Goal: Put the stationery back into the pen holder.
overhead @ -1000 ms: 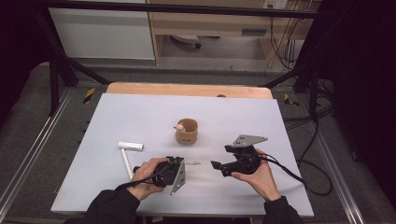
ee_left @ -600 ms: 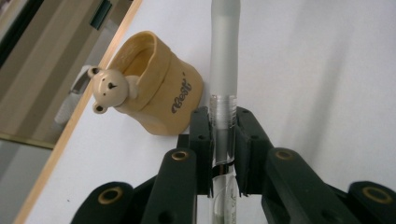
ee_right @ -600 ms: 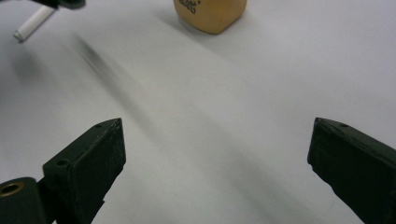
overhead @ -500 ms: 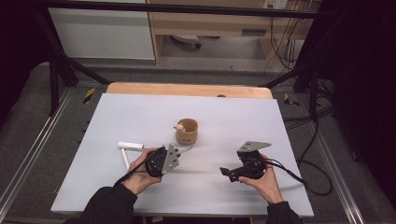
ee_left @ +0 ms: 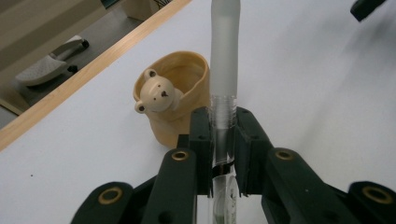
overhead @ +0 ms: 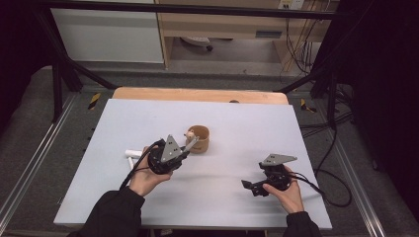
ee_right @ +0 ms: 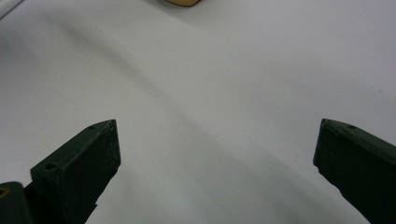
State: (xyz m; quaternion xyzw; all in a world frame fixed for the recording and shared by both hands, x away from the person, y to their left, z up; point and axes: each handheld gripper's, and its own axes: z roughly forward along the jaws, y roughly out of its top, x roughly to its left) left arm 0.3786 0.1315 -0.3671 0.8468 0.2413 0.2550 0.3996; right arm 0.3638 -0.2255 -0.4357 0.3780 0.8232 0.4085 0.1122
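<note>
My left gripper (overhead: 189,146) is shut on a clear tube with a frosted end (ee_left: 224,56), gripped at its threaded part. The tube points away from the hand, its tip beside a tan bear-faced cup (ee_left: 173,95). The left gripper (ee_left: 223,128) is just short of that cup (overhead: 199,138), which stands upright at mid-table. My right gripper (overhead: 250,186) is held low over the table's near right, its jaws wide apart. Nothing lies between the right gripper (ee_right: 217,144) jaws but white tabletop.
A white table (overhead: 247,123) with a wooden far edge (overhead: 197,94) carries everything. A small white capped stick (overhead: 131,155) lies just left of my left hand. Dark frame legs and cables (overhead: 326,173) flank the table. The cup's base (ee_right: 182,2) peeks in at the right gripper view's top.
My left gripper has carried the tube away from the person, up to the cup. The right gripper has drifted slightly right and nearer the front edge, still open.
</note>
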